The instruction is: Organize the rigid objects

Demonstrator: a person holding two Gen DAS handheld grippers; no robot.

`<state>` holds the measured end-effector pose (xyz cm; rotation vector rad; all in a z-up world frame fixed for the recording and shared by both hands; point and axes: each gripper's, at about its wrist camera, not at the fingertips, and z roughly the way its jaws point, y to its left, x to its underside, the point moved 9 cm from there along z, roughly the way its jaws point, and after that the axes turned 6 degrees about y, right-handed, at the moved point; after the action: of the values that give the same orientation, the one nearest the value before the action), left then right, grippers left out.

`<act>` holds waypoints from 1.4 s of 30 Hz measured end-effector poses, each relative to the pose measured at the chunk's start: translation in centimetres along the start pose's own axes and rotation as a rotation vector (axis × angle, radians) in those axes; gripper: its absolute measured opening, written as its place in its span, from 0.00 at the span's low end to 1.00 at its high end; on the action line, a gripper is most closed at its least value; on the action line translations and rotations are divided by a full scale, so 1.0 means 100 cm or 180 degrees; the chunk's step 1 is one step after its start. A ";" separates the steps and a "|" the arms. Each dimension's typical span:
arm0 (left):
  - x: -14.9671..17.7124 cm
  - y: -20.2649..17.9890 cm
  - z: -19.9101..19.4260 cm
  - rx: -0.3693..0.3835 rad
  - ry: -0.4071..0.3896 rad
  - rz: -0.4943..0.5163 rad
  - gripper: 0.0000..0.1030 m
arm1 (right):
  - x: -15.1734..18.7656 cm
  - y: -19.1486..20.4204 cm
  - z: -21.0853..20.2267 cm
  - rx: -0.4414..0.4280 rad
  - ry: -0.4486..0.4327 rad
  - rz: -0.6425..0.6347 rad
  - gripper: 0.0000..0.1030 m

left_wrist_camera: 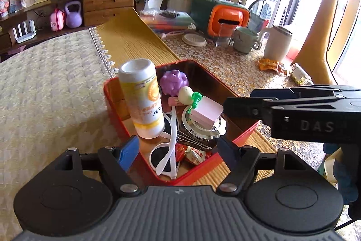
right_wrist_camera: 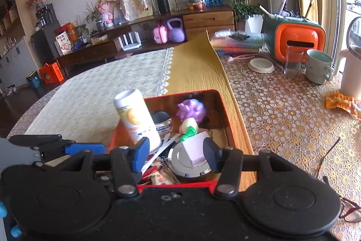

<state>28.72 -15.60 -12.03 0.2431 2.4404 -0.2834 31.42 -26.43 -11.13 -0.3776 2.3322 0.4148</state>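
Because the red tin box point(left_wrist_camera: 180, 180) sits in the lower centre of both wrist views and already holds most of the small hard things, it looks to be the collecting point for this tidy-up. A white-and-yellow bottle point(left_wrist_camera: 144, 101) leans upside down against the box's left wall, too tall to lie flat among the rest. To its right sit a purple toy point(left_wrist_camera: 174, 81), a green pushpin point(left_wrist_camera: 195, 99), a pink block point(left_wrist_camera: 207, 113) resting on a shiny round lid point(left_wrist_camera: 203, 130), and white sunglasses point(left_wrist_camera: 168, 150) toward the near edge.

The left tool point(left_wrist_camera: 178, 150) hovers over the near rim, fingers spread, holding nothing. The right tool point(right_wrist_camera: 176, 154) also hovers spread and empty, its fingers framing the pink block, probably to lift or reseat it.

On the counter point(right_wrist_camera: 282, 119) outside the box, spectacles point(right_wrist_camera: 327, 164) at the right edge look still unsorted.
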 end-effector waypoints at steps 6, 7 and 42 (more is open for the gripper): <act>0.003 0.001 -0.026 0.0028 -0.0118 0.0023 0.74 | 0.006 0.011 -0.023 -0.0029 -0.0121 -0.0025 0.59; 0.004 0.001 -0.030 0.0040 -0.0132 0.0019 0.74 | 0.008 0.013 -0.027 -0.0033 -0.0147 -0.0024 0.60; 0.019 -0.002 -0.089 -0.0387 -0.0467 0.0033 1.00 | 0.047 0.021 -0.086 0.0115 -0.0566 0.0146 1.00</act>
<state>21.88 -13.29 -6.47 0.1752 2.3007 -0.1424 22.09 -28.65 -8.19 -0.2594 2.1752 0.4105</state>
